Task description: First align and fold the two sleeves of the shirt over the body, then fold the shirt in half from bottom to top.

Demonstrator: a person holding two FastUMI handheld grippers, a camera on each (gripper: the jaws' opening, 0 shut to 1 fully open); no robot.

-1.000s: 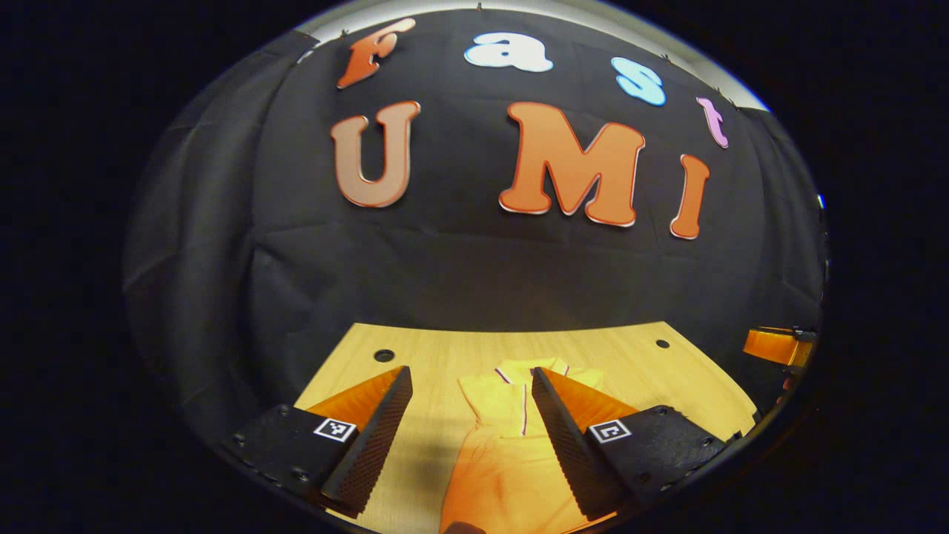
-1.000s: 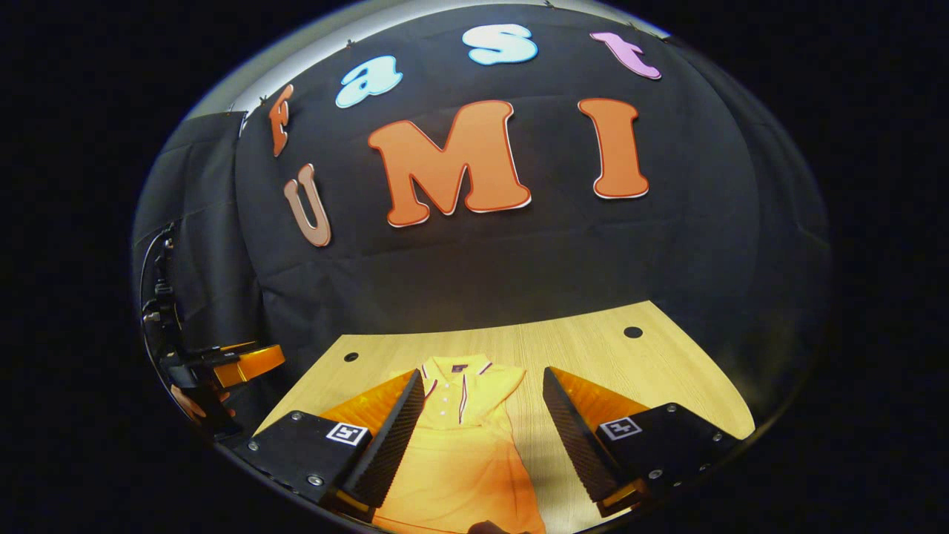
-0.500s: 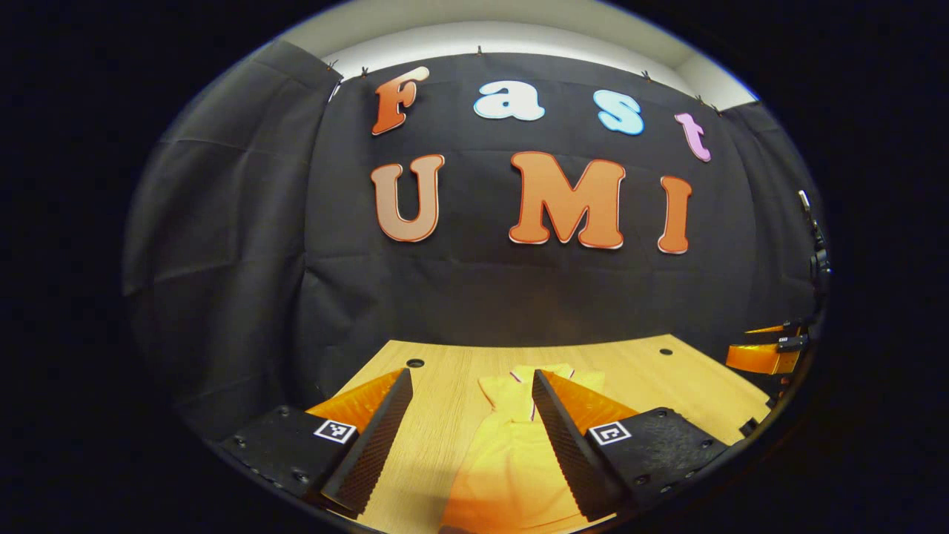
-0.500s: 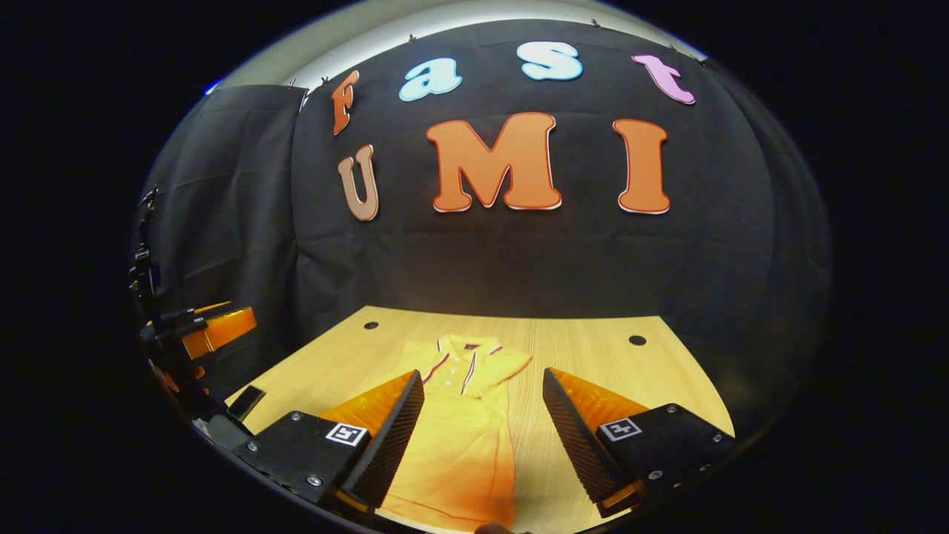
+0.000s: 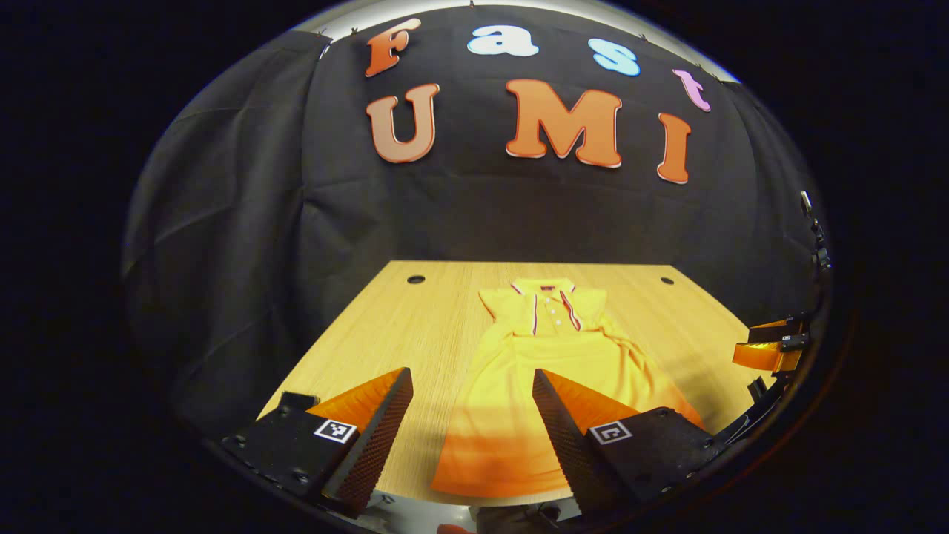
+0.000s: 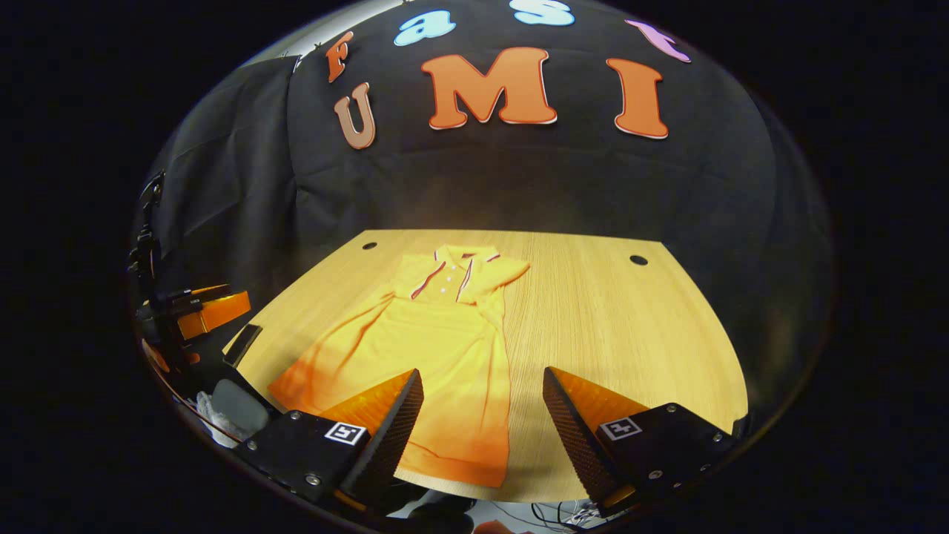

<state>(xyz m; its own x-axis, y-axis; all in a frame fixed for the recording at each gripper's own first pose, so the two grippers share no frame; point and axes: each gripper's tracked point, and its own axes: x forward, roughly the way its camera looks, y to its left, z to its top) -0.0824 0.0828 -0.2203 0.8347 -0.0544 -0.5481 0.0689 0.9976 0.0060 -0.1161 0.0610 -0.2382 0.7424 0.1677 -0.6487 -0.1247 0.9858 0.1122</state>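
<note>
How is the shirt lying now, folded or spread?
Spread at full length: the shirt lies flat on the table, collar far, hem near, not halved. Sleeves: cannot tell.

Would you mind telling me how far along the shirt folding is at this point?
The yellow shirt lies lengthwise on the wooden table, collar at the far end, and both sleeves appear already folded over the body. Nothing is in hand: the left tool and right tool are open near the hem. The bottom-to-top fold is left.

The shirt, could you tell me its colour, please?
Yellow shirt, dark-striped collar; best in the left gripper view.
</note>
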